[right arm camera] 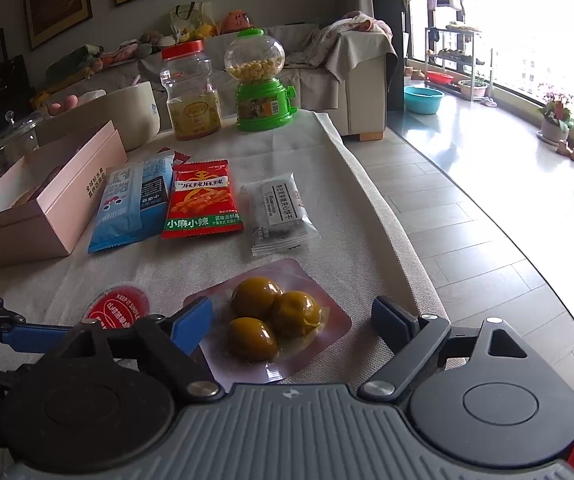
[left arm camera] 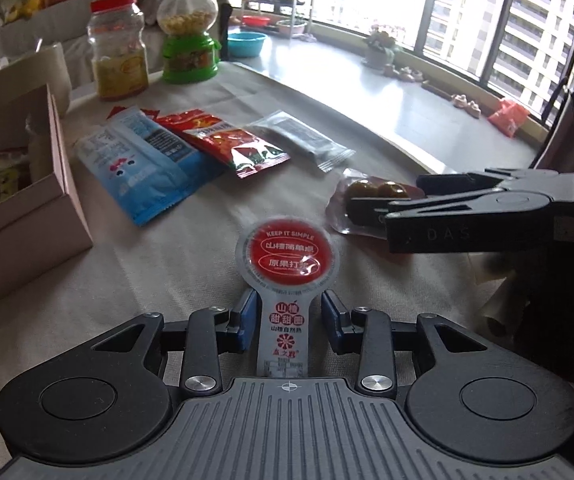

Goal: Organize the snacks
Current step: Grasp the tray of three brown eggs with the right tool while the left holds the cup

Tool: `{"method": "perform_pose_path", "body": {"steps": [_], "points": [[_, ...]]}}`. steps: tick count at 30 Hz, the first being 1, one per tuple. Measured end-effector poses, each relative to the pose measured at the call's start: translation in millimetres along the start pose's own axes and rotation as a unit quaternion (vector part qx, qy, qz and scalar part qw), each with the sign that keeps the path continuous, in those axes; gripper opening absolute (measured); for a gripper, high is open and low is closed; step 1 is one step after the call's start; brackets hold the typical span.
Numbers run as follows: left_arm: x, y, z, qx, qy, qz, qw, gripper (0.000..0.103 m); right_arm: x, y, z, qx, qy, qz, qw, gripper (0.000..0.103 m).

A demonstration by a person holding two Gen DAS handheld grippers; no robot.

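Observation:
A round red hawthorn snack with a long white tab lies on the beige cloth. My left gripper is open, its blue pads on either side of the tab with small gaps showing. A clear pack of three brown eggs lies flat between the wide-open fingers of my right gripper, and the pads do not touch it. In the left wrist view the right gripper reaches in from the right over the egg pack. A blue packet, a red spicy packet and a grey packet lie in a row beyond.
An open pink box holding some snacks stands at the left. A red-lidded jar and a green candy dispenser stand at the far end of the table. The table's right edge drops to the tiled floor.

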State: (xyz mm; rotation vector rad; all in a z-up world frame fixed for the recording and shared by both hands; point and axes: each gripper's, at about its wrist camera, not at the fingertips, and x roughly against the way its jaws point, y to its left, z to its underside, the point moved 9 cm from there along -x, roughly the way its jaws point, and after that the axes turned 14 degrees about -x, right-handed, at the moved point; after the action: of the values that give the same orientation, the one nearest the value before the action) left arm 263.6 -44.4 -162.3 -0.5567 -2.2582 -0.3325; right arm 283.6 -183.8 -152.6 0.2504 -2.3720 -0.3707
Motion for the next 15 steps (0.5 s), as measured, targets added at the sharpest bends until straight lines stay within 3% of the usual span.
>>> {"method": "perform_pose_path", "body": {"steps": [7, 10, 11, 15], "points": [[-0.4, 8.2, 0.6, 0.051, -0.016, 0.028, 0.9982, 0.039, -4.1, 5.6, 2.1, 0.014, 0.024, -0.027, 0.999, 0.103], [0.3, 9.8, 2.0, 0.051, -0.028, 0.034, 0.9977, 0.037, -4.8, 6.0, 2.6, 0.024, 0.043, -0.04, 0.998, 0.103], [1.0, 11.8, 3.7, 0.057, -0.031, 0.031, 0.9974, 0.028, -3.7, 6.6, 3.7, 0.03, 0.049, -0.04, 0.998, 0.103], [12.7, 20.7, 18.3, 0.104, -0.048, 0.036, 0.9927, 0.027, 9.0, 14.5, 18.0, 0.08, 0.08, -0.041, 0.993, 0.101]]}}
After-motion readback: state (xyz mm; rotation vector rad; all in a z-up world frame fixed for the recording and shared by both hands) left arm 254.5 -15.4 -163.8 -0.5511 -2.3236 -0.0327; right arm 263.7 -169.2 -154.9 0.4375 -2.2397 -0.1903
